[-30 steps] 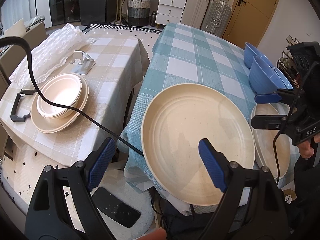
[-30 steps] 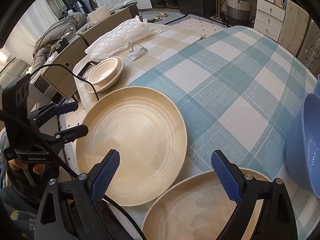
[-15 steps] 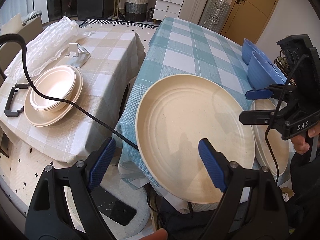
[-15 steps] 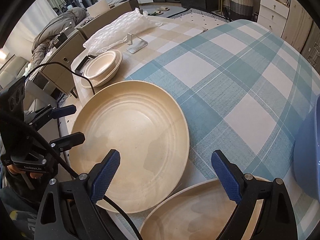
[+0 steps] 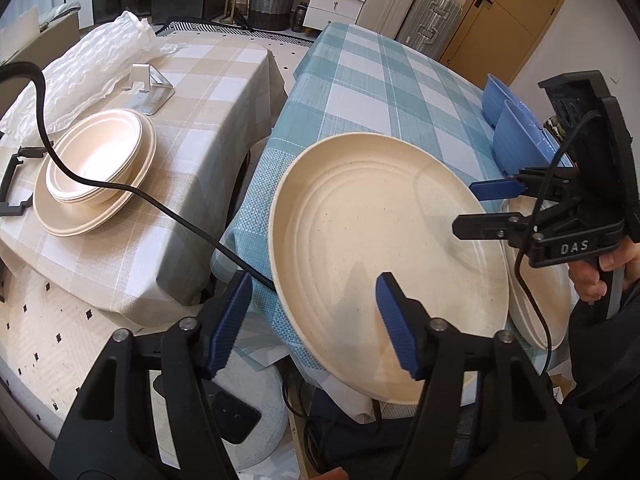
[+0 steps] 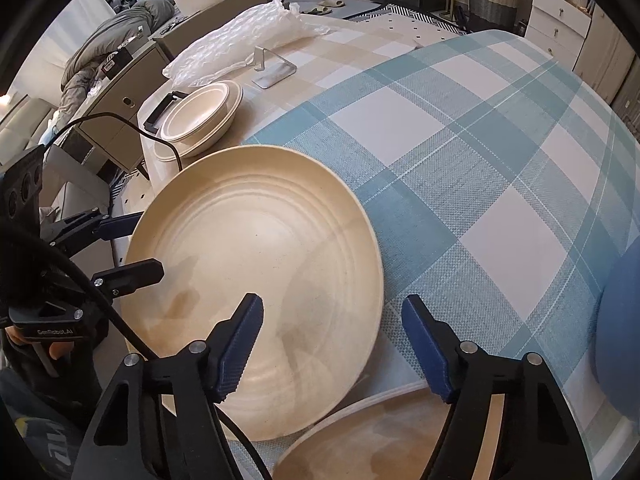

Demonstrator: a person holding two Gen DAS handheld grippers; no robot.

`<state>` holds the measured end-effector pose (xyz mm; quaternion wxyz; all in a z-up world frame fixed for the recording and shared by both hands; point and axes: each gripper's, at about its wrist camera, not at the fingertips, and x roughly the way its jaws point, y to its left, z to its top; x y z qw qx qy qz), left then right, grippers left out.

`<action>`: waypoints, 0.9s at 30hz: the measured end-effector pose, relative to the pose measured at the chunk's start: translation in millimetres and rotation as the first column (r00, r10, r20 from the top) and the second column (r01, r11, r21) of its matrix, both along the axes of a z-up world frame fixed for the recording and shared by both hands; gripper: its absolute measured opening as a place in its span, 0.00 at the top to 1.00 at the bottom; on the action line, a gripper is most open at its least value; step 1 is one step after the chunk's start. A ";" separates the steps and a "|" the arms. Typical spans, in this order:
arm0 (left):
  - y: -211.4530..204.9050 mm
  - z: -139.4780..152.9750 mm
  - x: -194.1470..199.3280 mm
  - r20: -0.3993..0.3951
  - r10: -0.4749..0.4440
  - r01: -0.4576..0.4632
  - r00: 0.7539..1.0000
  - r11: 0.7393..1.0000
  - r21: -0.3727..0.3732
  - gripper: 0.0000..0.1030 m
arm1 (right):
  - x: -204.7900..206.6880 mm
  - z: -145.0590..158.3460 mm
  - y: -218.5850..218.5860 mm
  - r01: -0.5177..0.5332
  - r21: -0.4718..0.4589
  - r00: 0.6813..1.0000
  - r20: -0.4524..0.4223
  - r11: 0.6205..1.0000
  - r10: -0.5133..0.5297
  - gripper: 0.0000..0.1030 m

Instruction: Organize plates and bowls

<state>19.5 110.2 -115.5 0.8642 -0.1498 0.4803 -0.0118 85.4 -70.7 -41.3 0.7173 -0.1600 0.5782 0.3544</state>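
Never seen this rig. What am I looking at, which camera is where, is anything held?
No robot: a person holds a two-finger claw in each hand, each with a fisheye camera looking along its fingers. One picture is from the left claw, the other from the right claw. On the teal checked table lie a large cream plate, a second cream plate and two blue bowls. The beige table carries a cream stack. Both claws have just been closing, apparently straddling opposite rims of the large plate, but no pad presses yet, so nothing is held.
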 end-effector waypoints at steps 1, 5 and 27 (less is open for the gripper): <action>-0.5 0.1 -0.3 0.000 -0.002 0.002 1.000 1.000 0.004 0.51 | 1.0 -1.4 0.1 0.001 -0.002 1.000 -0.003 1.000 -0.001 0.32; -1.7 -3.0 -0.3 -0.018 -0.006 0.006 1.000 1.000 0.009 0.59 | 4.9 -6.0 -0.5 0.019 -0.015 1.000 -0.007 1.000 -0.020 0.42; 3.4 -8.0 0.5 -0.039 0.011 -0.010 0.999 0.999 0.033 0.86 | 1.4 -14.1 3.7 0.012 -0.059 1.000 0.023 0.998 -0.010 0.70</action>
